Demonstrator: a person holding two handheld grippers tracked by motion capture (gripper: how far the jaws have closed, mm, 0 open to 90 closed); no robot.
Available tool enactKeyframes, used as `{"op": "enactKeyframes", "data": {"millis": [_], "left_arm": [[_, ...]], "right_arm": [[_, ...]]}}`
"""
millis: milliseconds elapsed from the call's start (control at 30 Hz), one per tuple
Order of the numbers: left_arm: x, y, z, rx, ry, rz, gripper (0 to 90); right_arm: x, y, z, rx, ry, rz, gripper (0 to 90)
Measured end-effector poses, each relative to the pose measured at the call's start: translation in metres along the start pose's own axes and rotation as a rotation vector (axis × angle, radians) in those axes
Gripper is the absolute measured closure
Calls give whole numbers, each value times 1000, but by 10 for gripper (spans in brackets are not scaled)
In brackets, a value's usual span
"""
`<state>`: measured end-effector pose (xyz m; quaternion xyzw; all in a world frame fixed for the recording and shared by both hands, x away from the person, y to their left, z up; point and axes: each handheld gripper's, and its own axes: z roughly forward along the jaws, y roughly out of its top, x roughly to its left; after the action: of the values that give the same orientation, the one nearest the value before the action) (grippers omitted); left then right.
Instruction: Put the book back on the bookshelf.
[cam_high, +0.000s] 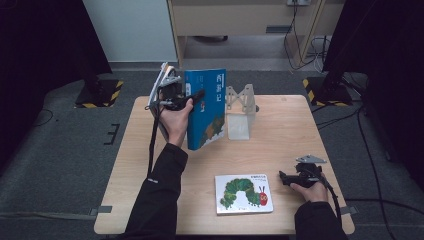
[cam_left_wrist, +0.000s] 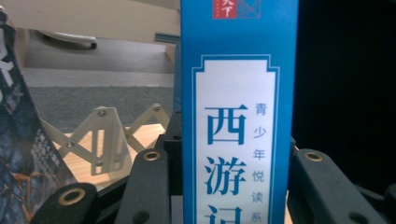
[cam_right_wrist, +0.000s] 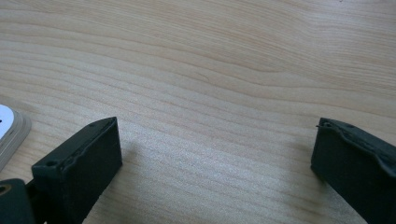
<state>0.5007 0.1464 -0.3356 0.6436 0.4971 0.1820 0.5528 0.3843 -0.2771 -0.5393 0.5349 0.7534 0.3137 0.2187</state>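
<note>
A tall blue book (cam_high: 206, 107) with white Chinese lettering stands upright above the back of the table, and my left gripper (cam_high: 177, 97) is shut on it. In the left gripper view its spine (cam_left_wrist: 238, 116) sits tight between the two black jaws of the left gripper (cam_left_wrist: 231, 161). A picture book with a green caterpillar (cam_high: 243, 193) lies flat near the front edge. Just to its right, my right gripper (cam_high: 285, 177) rests low over the wood. In the right gripper view, the right gripper (cam_right_wrist: 215, 149) is open with bare table between its jaws. The picture book's corner (cam_right_wrist: 7, 126) shows at the left.
A pale folding book stand (cam_high: 240, 112) stands at the back middle of the wooden table (cam_high: 280, 130), right of the blue book; its lattice (cam_left_wrist: 100, 140) shows behind the jaws. A dark-covered book (cam_high: 159, 85) leans behind my left hand, and its cover (cam_left_wrist: 18, 154) shows at the left.
</note>
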Motion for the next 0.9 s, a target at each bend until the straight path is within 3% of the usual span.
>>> {"op": "enactKeyframes", "data": {"millis": [167,400,533,700,800,900], "left_arm": [[2,-2,14,-17,48,14,613],[6,-12,34,-23,60,-16,613],[0,-18,44,-17,67,23,613],[-1,-25,54,-8,66,14,613],[-5,-26,55,-14,71,48,612],[-6,-27,56,-18,80,50,612]], "right_arm": [[0,0,0,0,0,0,20],[0,0,0,0,0,0,20],[0,0,0,0,0,0,19],[0,0,0,0,0,0,20],[0,0,0,-1,0,0,20],[0,0,0,0,0,0,20]]}}
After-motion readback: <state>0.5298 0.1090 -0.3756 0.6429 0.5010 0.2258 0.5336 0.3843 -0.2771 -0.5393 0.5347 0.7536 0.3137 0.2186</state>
